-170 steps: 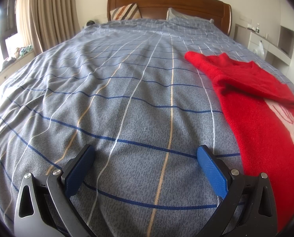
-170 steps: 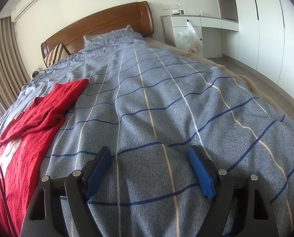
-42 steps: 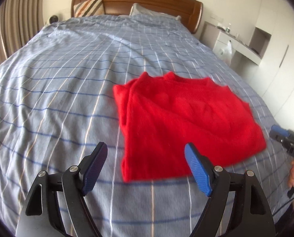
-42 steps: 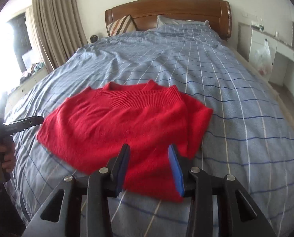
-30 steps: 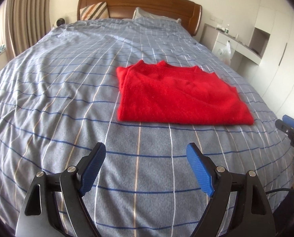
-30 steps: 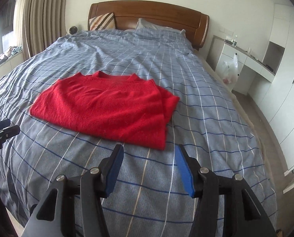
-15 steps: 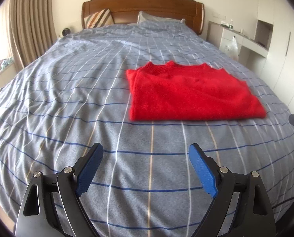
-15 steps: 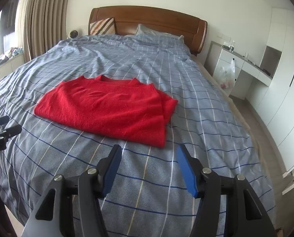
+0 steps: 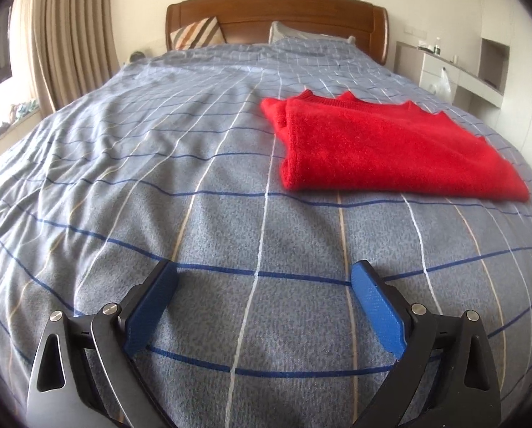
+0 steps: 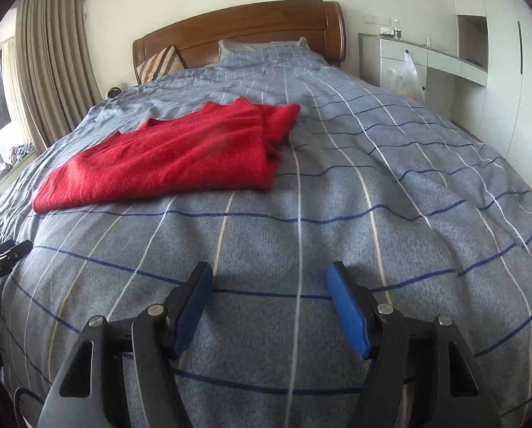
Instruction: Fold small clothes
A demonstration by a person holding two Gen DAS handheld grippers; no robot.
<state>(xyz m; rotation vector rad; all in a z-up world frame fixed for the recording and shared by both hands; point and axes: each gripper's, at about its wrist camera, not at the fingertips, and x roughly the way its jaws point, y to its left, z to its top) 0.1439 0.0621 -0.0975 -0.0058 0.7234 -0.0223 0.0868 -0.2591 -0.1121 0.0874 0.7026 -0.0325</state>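
A red knitted sweater [image 9: 383, 149] lies folded into a flat rectangle on the blue-grey checked bedspread [image 9: 158, 164]; it also shows in the right wrist view [image 10: 169, 157]. My left gripper [image 9: 264, 306] is open and empty, low over the bedspread, near and to the left of the sweater. My right gripper [image 10: 271, 306] is open and empty, low over the bedspread, near and to the right of the sweater. The left gripper's tip shows at the left edge of the right wrist view [image 10: 5, 251].
A wooden headboard [image 9: 276, 14] with a striped cushion [image 9: 198, 34] and a pillow [image 9: 301, 35] stands at the far end. Curtains [image 9: 73, 42] hang on the left. White cabinets [image 10: 480, 64] with a plastic bag [image 10: 403, 75] stand on the right.
Both grippers have drawn back from the folded sweater and dropped lower toward the bedspread. The right gripper has opened wider. The sweater lies still.
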